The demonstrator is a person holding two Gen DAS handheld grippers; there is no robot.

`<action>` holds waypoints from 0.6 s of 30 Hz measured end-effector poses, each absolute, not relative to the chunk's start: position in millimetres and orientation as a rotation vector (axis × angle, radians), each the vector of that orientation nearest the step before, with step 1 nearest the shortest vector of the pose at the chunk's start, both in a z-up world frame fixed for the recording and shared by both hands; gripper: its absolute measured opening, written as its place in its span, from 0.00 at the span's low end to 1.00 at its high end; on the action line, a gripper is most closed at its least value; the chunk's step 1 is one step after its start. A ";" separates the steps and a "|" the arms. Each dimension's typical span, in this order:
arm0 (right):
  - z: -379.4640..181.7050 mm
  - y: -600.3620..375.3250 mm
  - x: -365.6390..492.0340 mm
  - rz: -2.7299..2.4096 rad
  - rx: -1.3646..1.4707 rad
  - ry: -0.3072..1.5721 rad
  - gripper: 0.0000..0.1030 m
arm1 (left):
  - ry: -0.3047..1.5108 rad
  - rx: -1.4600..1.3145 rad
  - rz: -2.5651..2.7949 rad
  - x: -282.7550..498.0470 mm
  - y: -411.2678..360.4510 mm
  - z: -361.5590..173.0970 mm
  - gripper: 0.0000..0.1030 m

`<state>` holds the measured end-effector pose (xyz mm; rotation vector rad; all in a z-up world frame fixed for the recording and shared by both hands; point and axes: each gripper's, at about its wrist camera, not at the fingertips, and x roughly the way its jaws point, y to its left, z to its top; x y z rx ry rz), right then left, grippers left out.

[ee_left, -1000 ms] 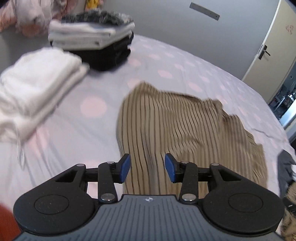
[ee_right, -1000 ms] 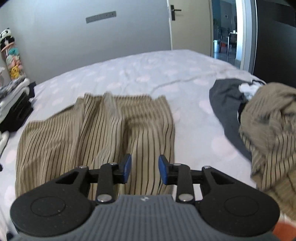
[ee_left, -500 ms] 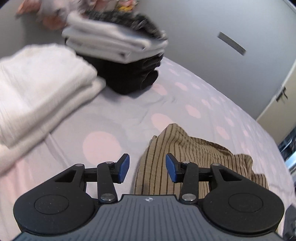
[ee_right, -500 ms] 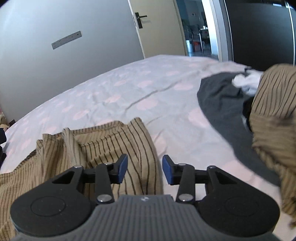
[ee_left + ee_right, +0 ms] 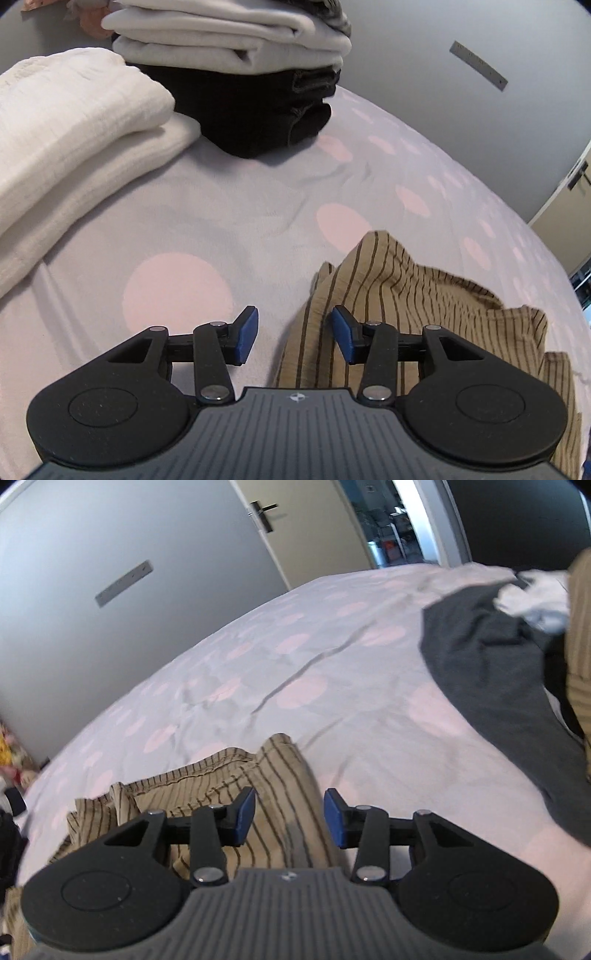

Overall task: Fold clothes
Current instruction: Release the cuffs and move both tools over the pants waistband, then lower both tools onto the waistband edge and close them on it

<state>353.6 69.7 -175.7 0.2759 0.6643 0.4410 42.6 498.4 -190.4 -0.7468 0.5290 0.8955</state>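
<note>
A tan garment with dark stripes point(image 5: 417, 295) lies rumpled on the polka-dot bed. My left gripper point(image 5: 293, 336) is open and empty, low over the garment's near left edge, which runs between the two blue pads. In the right wrist view the same garment point(image 5: 221, 775) lies bunched. My right gripper point(image 5: 289, 818) is open and empty, low over the garment's right edge, with the cloth under the left pad and between the jaws.
Folded white towels point(image 5: 74, 140) lie at the left. A stack of folded black and grey clothes point(image 5: 240, 74) stands behind them. A dark grey garment point(image 5: 498, 664) and another striped tan one point(image 5: 580, 635) lie unfolded at the right. Grey wall and door stand beyond the bed.
Both grippers have dropped lower and moved outward, from over the garment's middle to its left and right edges. The garment looks more bunched. Both stay open.
</note>
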 end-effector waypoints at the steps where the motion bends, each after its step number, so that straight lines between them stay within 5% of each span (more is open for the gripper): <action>1: -173.8 77.0 353.6 0.457 0.239 0.650 0.43 | 0.535 -0.736 0.895 44.2 497.2 -191.4 0.50; 5: -175.2 107.2 356.6 0.509 0.078 0.634 0.32 | 0.556 -0.698 0.893 48.8 493.9 -193.4 0.50; 12: -199.0 120.5 375.6 0.458 -0.038 0.730 0.29 | 0.576 -0.661 0.891 52.5 491.9 -194.7 0.50; 14: -198.0 121.3 374.4 0.448 -0.070 0.727 0.03 | 0.579 -0.650 0.888 53.0 491.4 -195.1 0.50; 18: -194.8 113.5 376.2 0.415 -0.034 0.701 0.01 | 0.573 -0.646 0.883 51.0 491.9 -195.4 0.50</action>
